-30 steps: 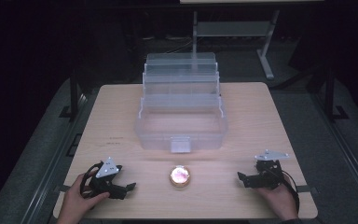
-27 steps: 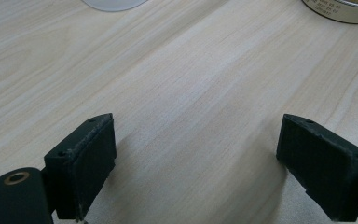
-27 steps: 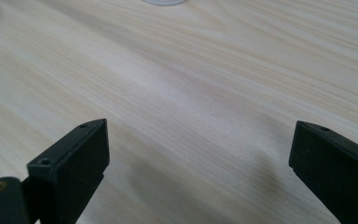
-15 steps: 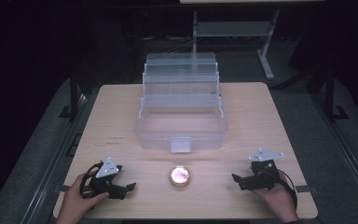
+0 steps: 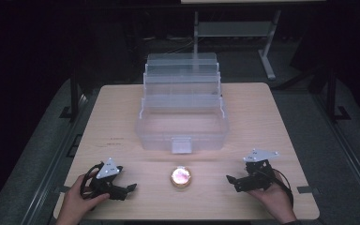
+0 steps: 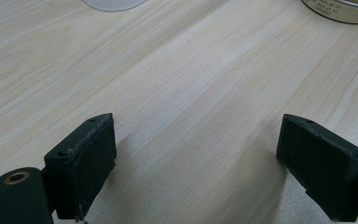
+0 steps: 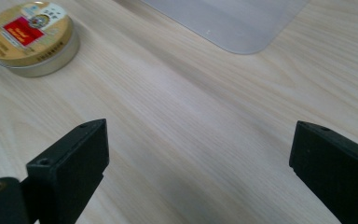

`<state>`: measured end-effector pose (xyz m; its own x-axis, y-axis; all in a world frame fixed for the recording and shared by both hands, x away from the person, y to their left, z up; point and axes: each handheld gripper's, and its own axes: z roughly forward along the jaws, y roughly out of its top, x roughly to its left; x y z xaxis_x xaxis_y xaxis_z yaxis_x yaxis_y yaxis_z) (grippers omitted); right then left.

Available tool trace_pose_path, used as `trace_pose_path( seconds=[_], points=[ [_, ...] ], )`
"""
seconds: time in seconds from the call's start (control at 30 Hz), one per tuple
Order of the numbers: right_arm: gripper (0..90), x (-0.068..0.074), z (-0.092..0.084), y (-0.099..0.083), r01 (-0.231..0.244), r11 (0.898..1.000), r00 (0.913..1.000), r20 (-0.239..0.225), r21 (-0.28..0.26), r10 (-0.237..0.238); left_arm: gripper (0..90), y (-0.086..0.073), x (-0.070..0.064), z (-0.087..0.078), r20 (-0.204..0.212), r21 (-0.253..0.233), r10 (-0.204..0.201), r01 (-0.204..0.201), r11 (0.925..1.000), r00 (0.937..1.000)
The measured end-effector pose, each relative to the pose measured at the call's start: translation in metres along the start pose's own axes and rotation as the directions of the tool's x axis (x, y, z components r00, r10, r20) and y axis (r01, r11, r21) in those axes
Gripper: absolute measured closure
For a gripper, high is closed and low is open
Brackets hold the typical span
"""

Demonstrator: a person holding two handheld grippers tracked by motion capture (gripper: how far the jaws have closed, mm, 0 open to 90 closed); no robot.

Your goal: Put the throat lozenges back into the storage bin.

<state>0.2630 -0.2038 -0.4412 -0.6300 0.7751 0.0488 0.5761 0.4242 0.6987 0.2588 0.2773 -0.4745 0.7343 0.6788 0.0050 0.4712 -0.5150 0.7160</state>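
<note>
Round tin (image 5: 180,176) with a gold lid and red label, flat on the counter (image 5: 262,117) near the front edge, midway between the two tools and just in front of the clear plastic box (image 5: 182,123). Left tool (image 5: 130,187) and right tool (image 5: 229,179) both low over the wood, each spread wide and holding nothing, both aimed inward at the tin. Likely trouble: low, smooth, rounded rim, so a pinch off centre could squirt it sideways or skid it along the slick wood. Pale wood-grain top, otherwise bare; dark room around, metal frame behind, grey floor.
</note>
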Motion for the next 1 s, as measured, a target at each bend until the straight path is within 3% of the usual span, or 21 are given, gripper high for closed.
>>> trace_pose_path(
  seconds=[0.67, 1.0],
  points=[
    [4.2, 0.022, 0.011, 0.021, 0.041, 0.999, 0.9968, -0.07, 0.001, -0.04, 11.1, 0.0, 0.0, 0.0, 0.0, -0.001, -0.002, 0.002, 1.0, 1.0],
    [3.9, 0.034, 0.02, 0.032, 0.09, 0.996, 0.9904, -0.105, 0.001, -0.089, 11.1, 0.0, 0.0, 0.0, 0.0, -0.003, -0.002, 0.002, 1.0, 1.0]
  ],
)
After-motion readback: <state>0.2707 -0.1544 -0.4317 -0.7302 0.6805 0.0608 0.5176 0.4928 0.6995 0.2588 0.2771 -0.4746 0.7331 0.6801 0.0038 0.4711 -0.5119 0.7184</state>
